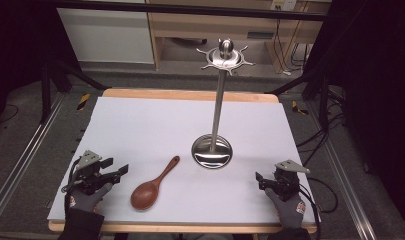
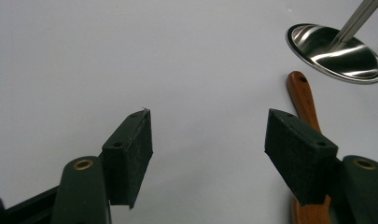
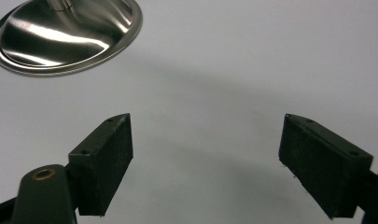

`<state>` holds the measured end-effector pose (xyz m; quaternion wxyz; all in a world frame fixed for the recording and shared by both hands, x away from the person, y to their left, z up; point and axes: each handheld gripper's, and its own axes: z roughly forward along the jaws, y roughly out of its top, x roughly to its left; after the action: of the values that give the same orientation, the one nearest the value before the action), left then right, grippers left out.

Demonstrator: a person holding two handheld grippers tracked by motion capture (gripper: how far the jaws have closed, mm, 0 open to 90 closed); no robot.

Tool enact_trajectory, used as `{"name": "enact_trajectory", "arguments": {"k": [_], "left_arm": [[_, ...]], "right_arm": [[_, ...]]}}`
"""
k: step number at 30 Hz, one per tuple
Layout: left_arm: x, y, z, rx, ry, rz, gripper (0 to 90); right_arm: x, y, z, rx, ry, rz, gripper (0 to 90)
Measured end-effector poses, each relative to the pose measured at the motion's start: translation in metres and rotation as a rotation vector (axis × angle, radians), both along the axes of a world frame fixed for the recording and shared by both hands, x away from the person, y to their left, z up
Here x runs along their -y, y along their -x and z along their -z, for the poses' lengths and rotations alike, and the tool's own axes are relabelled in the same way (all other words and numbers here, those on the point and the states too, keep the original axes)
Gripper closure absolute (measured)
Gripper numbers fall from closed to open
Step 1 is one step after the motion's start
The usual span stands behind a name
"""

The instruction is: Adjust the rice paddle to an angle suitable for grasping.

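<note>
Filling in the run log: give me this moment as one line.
left tool: open, empty | right tool: open, empty | spoon: flat on table, untouched | stand: upright, hooks bare

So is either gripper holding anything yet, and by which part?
Nothing is held. The left gripper and right gripper stand open over bare table; the wooden spoon lies untouched.

A glossy, reddish-brown wooden spoon [image 1: 151,186] lies on a matt white sheet [image 1: 140,125] just beside the mirror-polished metal stand [image 1: 212,150], whose smooth base throws bright reflections. The gripper pads [image 2: 130,154] look matt black and faintly rough. Pale wood edges the table [image 1: 190,94] beyond the stand.
</note>
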<state>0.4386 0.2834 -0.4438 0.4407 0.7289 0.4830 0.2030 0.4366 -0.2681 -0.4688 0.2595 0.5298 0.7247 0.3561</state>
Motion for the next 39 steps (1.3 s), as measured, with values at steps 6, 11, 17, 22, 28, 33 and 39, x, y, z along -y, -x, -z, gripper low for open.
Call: {"name": "enact_trajectory", "arguments": {"k": [6, 11, 17, 22, 28, 33, 39], "left_arm": [[0.008, 0.0, -0.006, -0.002, -0.002, 0.023, 32.2], [0.016, -0.001, -0.009, -0.011, -0.018, 0.049, 32.7], [0.022, -0.002, -0.01, -0.026, -0.032, 0.07, 33.7], [0.027, -0.004, -0.013, -0.033, -0.045, 0.084, 35.3], [0.032, -0.008, -0.02, -0.031, -0.046, 0.095, 36.1], [0.042, -0.011, -0.024, -0.036, -0.057, 0.116, 36.3], [0.055, -0.015, -0.03, -0.042, -0.087, 0.15, 36.5]], "right_arm": [[0.001, 0.0, 0.0, -0.009, 0.008, 0.001, 18.2], [0.002, 0.0, 0.002, -0.025, 0.018, 0.012, 19.3], [0.002, 0.0, 0.001, -0.028, 0.018, 0.017, 20.5], [0.004, 0.001, 0.0, -0.027, 0.032, 0.017, 20.7], [0.004, 0.0, 0.001, -0.035, 0.045, 0.023, 21.0], [0.005, 0.002, 0.0, -0.036, 0.044, 0.034, 20.8], [0.006, 0.002, 0.0, -0.041, 0.042, 0.03, 19.7]]}}
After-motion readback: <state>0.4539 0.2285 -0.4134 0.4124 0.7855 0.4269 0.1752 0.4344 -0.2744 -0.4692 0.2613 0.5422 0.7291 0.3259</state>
